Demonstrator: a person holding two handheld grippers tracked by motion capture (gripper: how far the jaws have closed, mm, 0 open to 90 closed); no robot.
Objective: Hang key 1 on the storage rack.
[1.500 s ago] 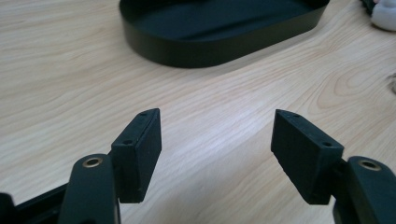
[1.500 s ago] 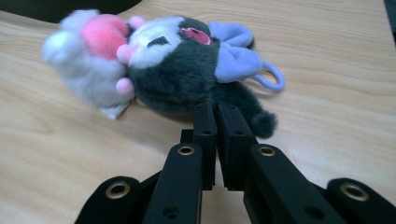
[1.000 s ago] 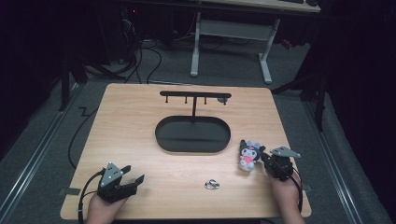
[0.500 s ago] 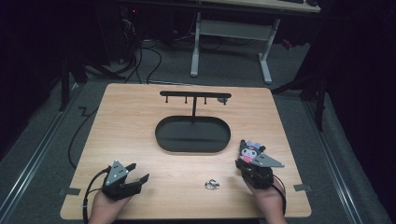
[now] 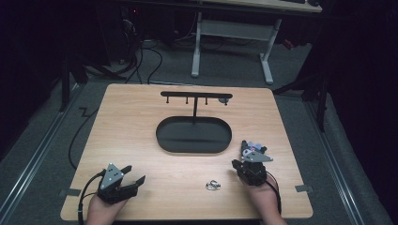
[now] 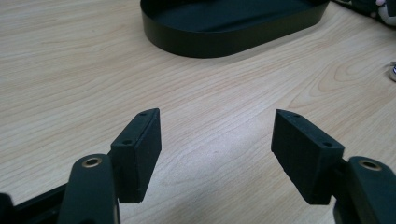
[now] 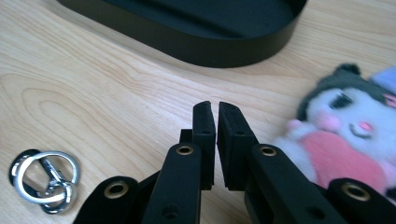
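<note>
right gripper (image 7: 215, 112) sitting clenched on nothing, lower centre of its view; plush toy (image 7: 348, 135) lying at right, key ring (image 7: 44, 181) lower left; left gripper (image 6: 217, 140) resting released.

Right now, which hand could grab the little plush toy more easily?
The right one, most likely. The right tongs sit just beside the plush toy, though they are shut and would need to open first. The left tongs are open but rest at the table's far corner, well away from it.
</note>
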